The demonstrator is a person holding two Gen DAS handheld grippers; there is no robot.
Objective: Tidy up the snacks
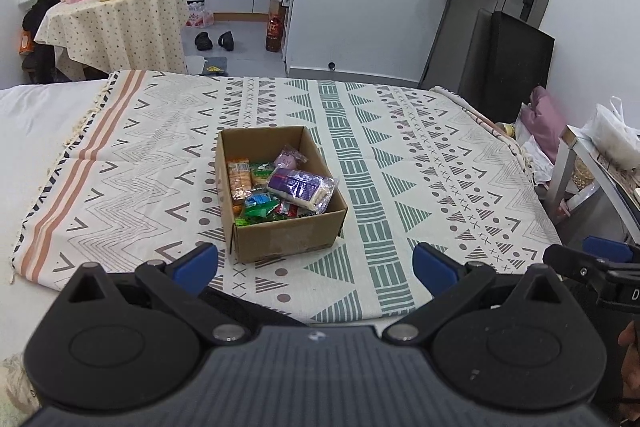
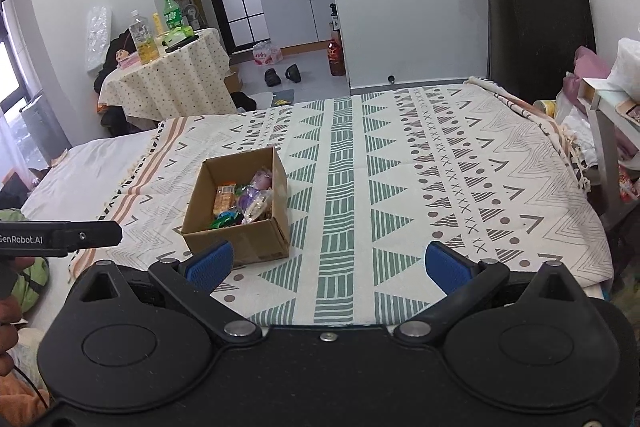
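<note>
From the left wrist, the left claw (image 1: 315, 263) gapes wide and empty just short of the cardboard box (image 1: 280, 195) on the patterned blanket (image 1: 420, 163). Snack packets (image 1: 298, 185) fill it, lower ones hidden. From the right wrist, the right claw (image 2: 329, 269) is equally spread; the box's near wall hides part of its contents.

One legible marking is showing: "GenRobot.AI", in white lettering on the black body of the left gripper (image 2: 60, 233), entering at the left edge of the right wrist view. A partial white character, apparently "D", is appearing on the right gripper (image 1: 600, 263) at the right edge of the left wrist view. Snack wrappers and bottle labels are remaining unreadable.
</note>
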